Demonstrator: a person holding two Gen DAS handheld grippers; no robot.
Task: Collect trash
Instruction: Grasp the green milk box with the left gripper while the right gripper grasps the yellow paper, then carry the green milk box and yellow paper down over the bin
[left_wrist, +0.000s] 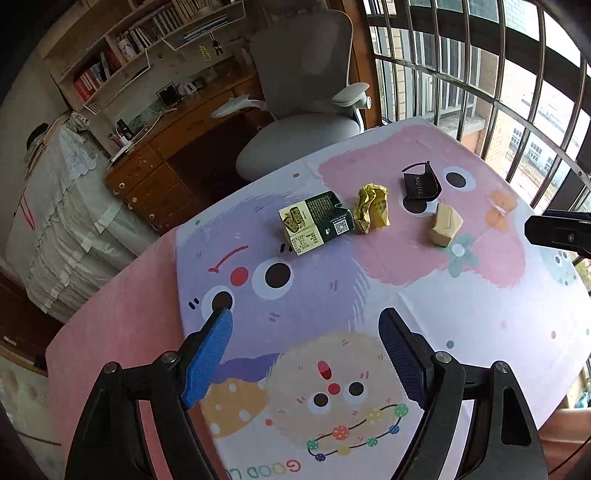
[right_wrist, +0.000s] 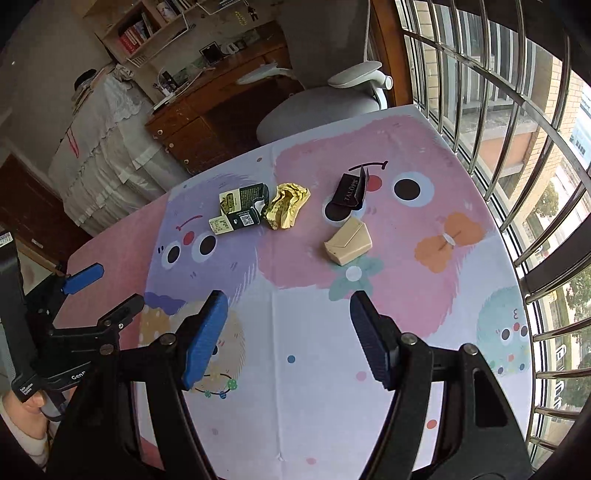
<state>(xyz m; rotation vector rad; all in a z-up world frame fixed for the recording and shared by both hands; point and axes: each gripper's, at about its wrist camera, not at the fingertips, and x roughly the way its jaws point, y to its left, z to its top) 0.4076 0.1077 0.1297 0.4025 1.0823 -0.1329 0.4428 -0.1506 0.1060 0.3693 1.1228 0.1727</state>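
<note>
We judge the collecting has not started: all four bits of trash lie loose on the cartoon-printed tablecloth (right_wrist: 295, 369), and we see no bin or bag in either view to drop them into. Our left gripper (left_wrist: 306, 321) hangs over the near part of the table with its blue-padded jaws spread wide and nothing between them; our right gripper (right_wrist: 288, 306) is the same, wide open and empty, well short of the rubbish. The pieces sit in a loose row across the far half of the table: a torn green and cream carton (right_wrist: 240, 212) lying flat, a crumpled yellow wrapper (right_wrist: 286, 205) touching its right edge, a black folded card sleeve (right_wrist: 351, 190) standing half open further right, and a small beige box (right_wrist: 349, 245) nearest us, apart from the others
</note>
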